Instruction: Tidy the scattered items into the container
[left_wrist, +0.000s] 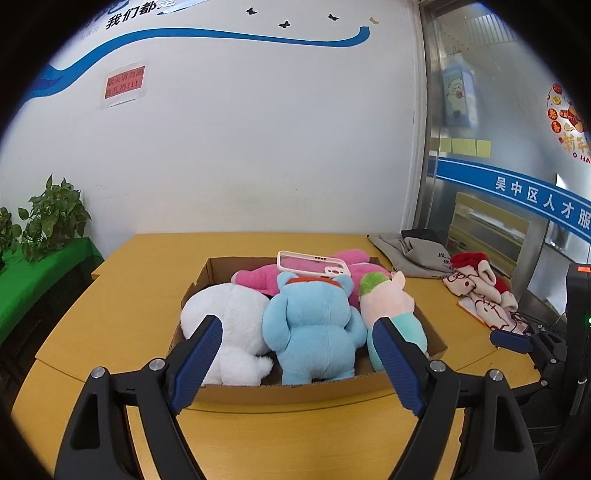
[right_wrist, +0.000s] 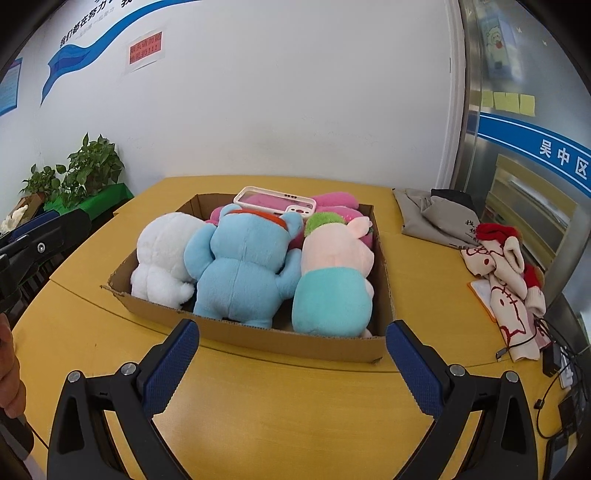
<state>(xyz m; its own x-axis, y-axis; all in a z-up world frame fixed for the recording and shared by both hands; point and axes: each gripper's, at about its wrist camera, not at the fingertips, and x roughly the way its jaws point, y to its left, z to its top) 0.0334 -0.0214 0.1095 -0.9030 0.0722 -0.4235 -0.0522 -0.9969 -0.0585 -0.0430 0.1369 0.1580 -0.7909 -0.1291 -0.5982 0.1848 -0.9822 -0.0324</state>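
Note:
A cardboard box (left_wrist: 295, 389) (right_wrist: 280, 341) stands on the yellow table (left_wrist: 125, 295) (right_wrist: 288, 406). It holds a white plush (left_wrist: 229, 314) (right_wrist: 162, 251), a blue plush (left_wrist: 314, 325) (right_wrist: 240, 266), a pink-and-teal plush with green hair (left_wrist: 388, 302) (right_wrist: 336, 280) and a pink plush (left_wrist: 255, 277) (right_wrist: 332, 201) at the back. A pink phone case (left_wrist: 310, 266) (right_wrist: 275, 201) lies on top. My left gripper (left_wrist: 295, 325) hangs open at the box's near wall, with nothing between its fingers. My right gripper (right_wrist: 292, 328) is open just short of that wall, also holding nothing.
A grey cloth bag (left_wrist: 413, 251) (right_wrist: 432, 218) and red-and-white patterned cloths (left_wrist: 484, 291) (right_wrist: 509, 273) lie on the table's right side. Cables and a charger (right_wrist: 554, 362) sit at the right edge. Potted plants (left_wrist: 51, 218) (right_wrist: 92, 166) stand left, a white wall behind.

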